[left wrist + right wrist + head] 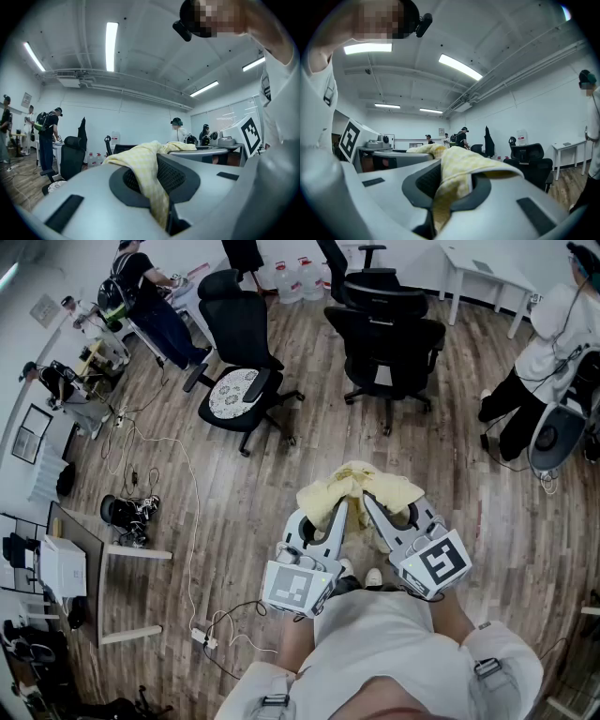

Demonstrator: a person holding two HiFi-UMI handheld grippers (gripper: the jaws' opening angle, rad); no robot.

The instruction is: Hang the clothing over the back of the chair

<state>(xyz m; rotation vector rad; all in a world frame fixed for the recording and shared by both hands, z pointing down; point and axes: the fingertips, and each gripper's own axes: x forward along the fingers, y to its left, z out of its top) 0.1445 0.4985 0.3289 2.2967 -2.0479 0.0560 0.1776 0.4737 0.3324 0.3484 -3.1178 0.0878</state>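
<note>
A pale yellow checked garment (pixel 357 487) hangs bunched between my two grippers, above the wood floor and in front of my body. My left gripper (pixel 343 506) is shut on its left part, and my right gripper (pixel 367 500) is shut on its right part, tips close together. In the left gripper view the cloth (pixel 146 176) drapes over the jaws and is pinched between them. The right gripper view shows the same garment (pixel 457 176) folded over its jaws. A black office chair (pixel 390 337) stands ahead, some way beyond the garment.
A second black chair (pixel 241 360) with a patterned seat cushion stands at the left. Cables and a power strip (pixel 203 637) trail over the floor on my left beside a small table (pixel 112 554). People stand at the far left and far right. A white desk (pixel 487 277) is at the back.
</note>
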